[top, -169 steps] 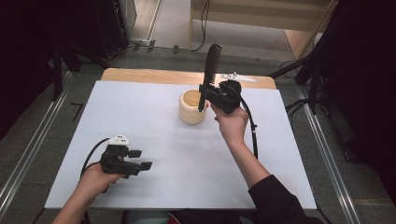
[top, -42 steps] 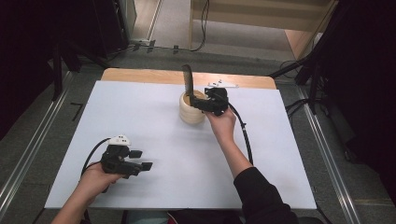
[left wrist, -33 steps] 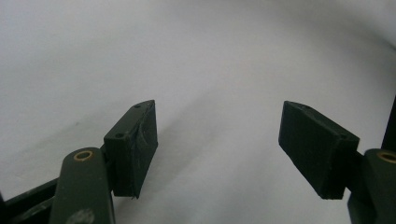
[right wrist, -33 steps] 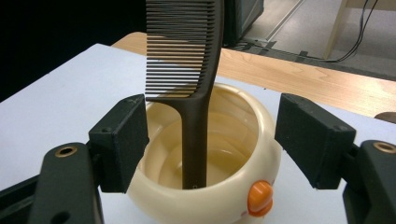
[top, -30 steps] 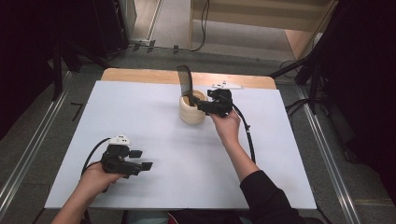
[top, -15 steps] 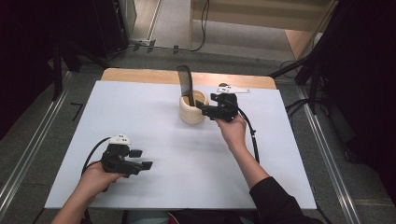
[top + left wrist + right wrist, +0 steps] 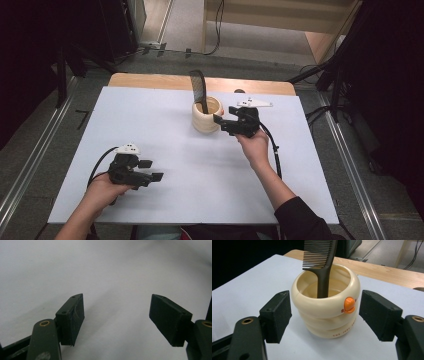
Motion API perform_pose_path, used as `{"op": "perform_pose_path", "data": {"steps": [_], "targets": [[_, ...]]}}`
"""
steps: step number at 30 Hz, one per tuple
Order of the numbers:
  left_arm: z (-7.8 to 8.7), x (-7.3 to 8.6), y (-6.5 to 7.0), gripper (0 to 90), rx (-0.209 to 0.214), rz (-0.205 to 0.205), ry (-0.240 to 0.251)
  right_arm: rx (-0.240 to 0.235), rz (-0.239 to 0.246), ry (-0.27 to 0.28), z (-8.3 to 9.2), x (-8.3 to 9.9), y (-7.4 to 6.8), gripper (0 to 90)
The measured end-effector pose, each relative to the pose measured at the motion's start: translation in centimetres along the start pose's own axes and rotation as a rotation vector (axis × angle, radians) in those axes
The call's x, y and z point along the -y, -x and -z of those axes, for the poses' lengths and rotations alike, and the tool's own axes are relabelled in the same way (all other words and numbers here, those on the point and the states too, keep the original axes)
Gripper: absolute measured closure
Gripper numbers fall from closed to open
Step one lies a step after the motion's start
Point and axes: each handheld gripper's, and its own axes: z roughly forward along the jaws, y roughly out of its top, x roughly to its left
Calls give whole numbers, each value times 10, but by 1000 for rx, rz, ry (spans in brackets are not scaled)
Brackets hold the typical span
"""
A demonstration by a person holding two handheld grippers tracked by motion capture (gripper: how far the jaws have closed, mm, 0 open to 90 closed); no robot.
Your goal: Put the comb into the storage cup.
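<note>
At the near left of the white bench (image 7: 165, 210) the left hand-held gripper (image 7: 150, 170) rests with its jaws wide apart and empty, while farther off the right hand-held gripper (image 7: 220, 124), jaws open and gripping nothing, sits just right of the cream ribbed cup (image 7: 206, 116) holding an upright black comb (image 7: 199, 90).

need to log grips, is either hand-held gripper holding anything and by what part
Nothing is held. The right hand-held gripper stands open beside the cup, comb inside; the left hand-held gripper is open.
</note>
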Motion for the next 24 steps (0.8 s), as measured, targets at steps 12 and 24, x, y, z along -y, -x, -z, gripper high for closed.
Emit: {"op": "perform_pose_path", "data": {"steps": [12, 24], "targets": [[1, 0, -1, 291, 5, 1, 5, -46, 16, 7, 14, 13, -3, 239], [1, 0, -1, 291, 8, 4, 14, -86, 42, 3, 30, 26, -7, 239]]}}
